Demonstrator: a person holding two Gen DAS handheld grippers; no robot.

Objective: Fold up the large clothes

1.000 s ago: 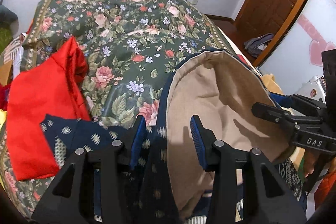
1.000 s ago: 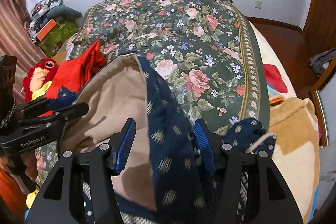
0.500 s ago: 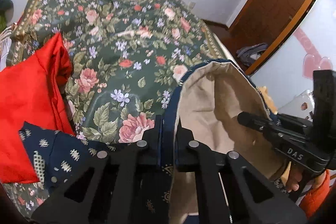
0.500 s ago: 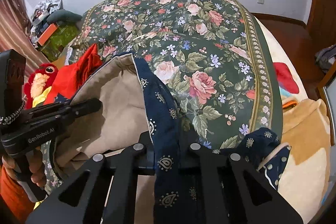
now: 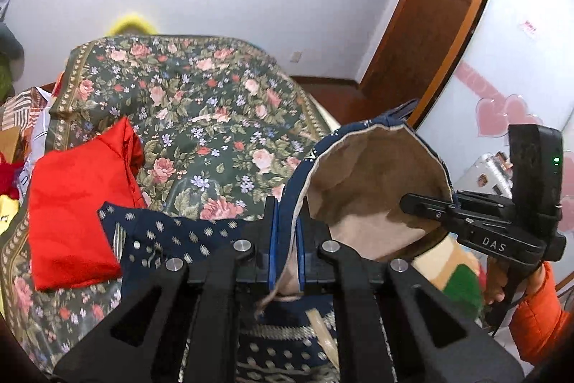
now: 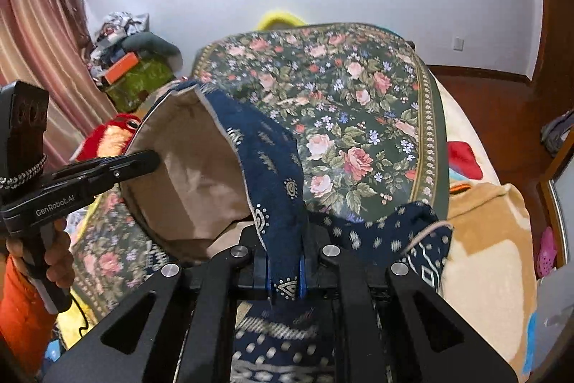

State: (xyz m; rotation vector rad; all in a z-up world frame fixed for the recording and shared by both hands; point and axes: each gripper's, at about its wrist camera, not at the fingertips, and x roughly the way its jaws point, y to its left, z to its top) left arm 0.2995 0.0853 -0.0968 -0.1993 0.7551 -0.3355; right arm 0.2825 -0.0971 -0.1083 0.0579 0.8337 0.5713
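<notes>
Both grippers clamped on the same garment (image 5: 362, 182), a navy patterned piece with tan lining.

Left gripper (image 5: 286, 239): blue pads pinch the navy hem edge, lining side to its right. A cord end hangs below the pads.

Right gripper (image 6: 285, 261): pads closed on a navy band with paisley print, fabric squeezed between them.

The garment is held above the near edge of the bed (image 6: 362, 117), its opening stretched between the two grippers so the tan inside shows as a hollow. The rest of it trails down onto the floral bedspread at the near edge and below both cameras.

Readable text: "DAS" on the right gripper's side as seen from the left wrist; "GenRobot.AI" on the left gripper's side as seen from the right wrist.

Red cloth (image 5: 75, 214) lies folded at the bed's left edge, touching the navy fabric beside it. Orange sleeve (image 5: 538, 318) behind the right gripper's handle.
</notes>
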